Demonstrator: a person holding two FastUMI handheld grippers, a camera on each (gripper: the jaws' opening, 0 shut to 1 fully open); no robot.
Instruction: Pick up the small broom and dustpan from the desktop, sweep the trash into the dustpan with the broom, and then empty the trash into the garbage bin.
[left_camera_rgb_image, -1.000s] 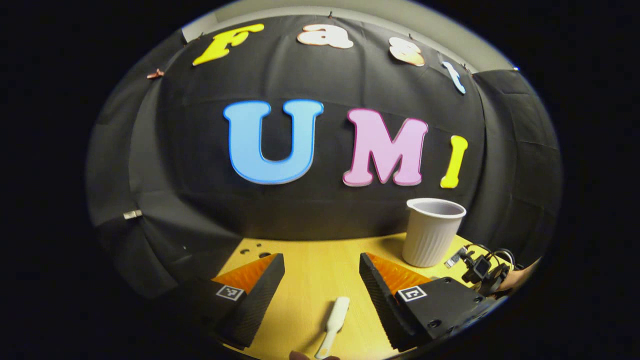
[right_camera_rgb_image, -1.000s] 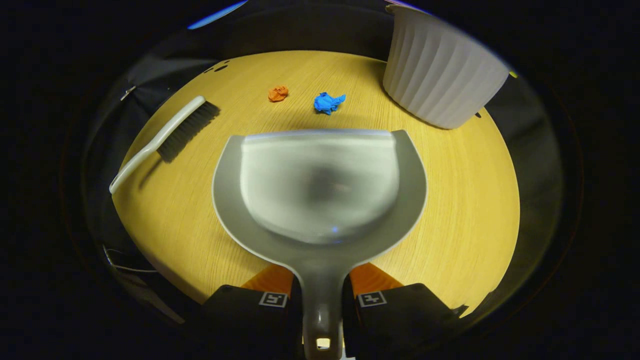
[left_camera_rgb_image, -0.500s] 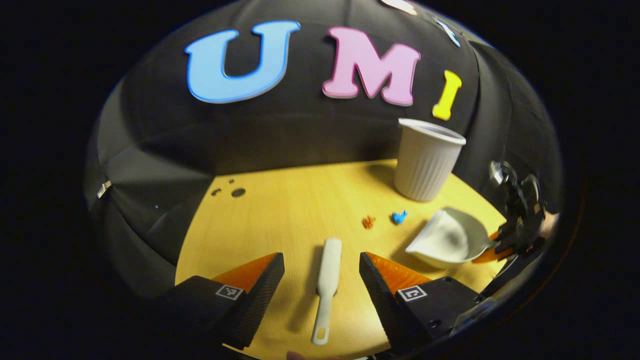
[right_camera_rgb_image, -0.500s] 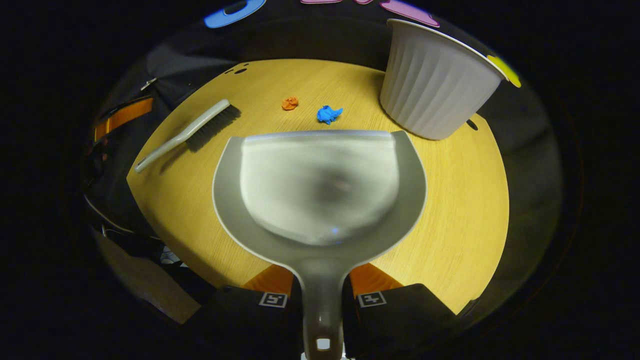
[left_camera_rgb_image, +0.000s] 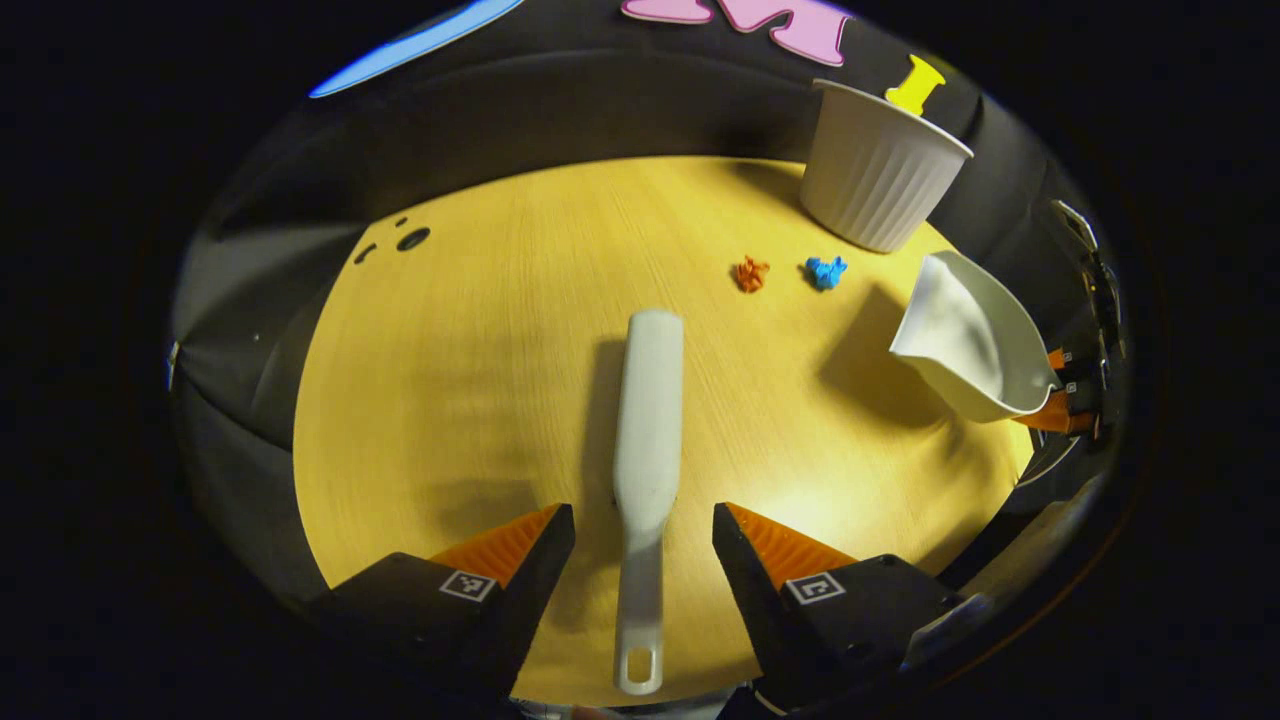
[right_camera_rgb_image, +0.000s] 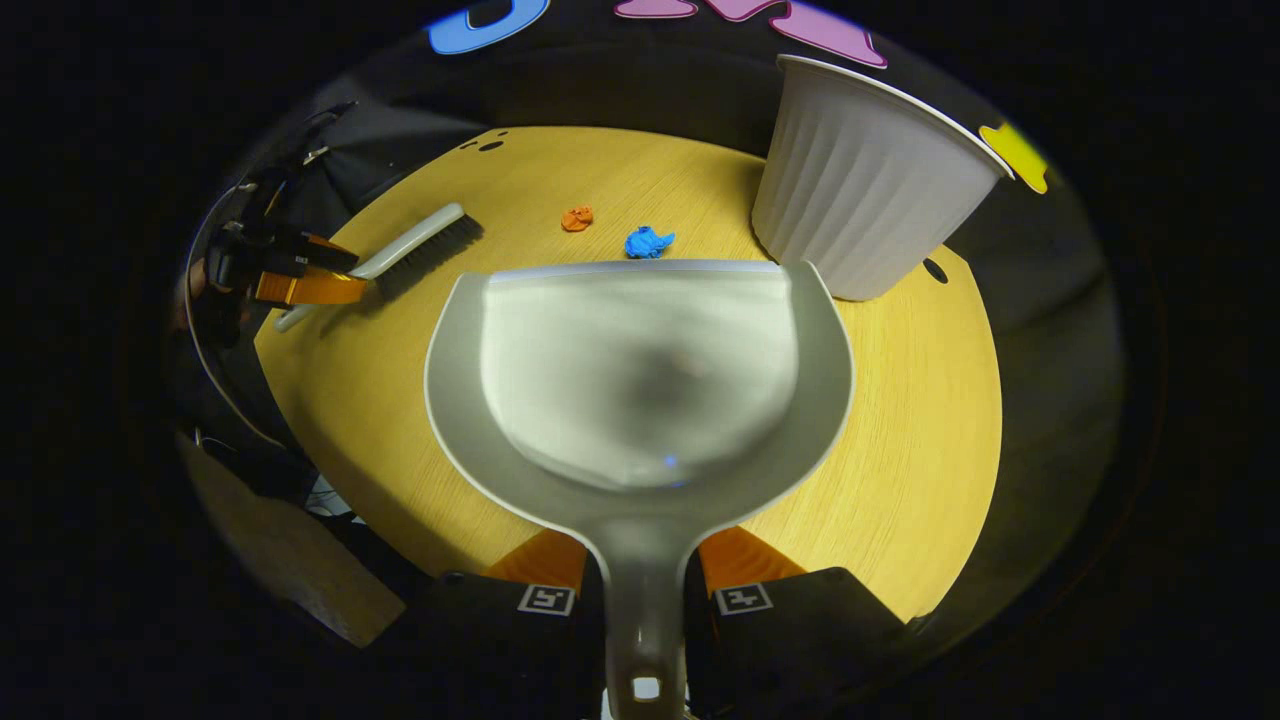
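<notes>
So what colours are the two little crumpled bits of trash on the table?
One scrap is orange, the other blue; clearest in the left gripper view.

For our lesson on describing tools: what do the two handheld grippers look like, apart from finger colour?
Left gripper: two wedge-shaped jaws with ribbed inner faces, on black blocks, each bearing a small square black-and-white marker. Right gripper: the same build, with a square marker on each black block. Seen from the left gripper view, it carries dark hardware behind the jaws.

We can read no text, brand or number on any thing here — the broom (left_camera_rgb_image: 648, 420), the dustpan (right_camera_rgb_image: 640, 375) and the bin (right_camera_rgb_image: 862, 185) carry no writing that we see.
</notes>
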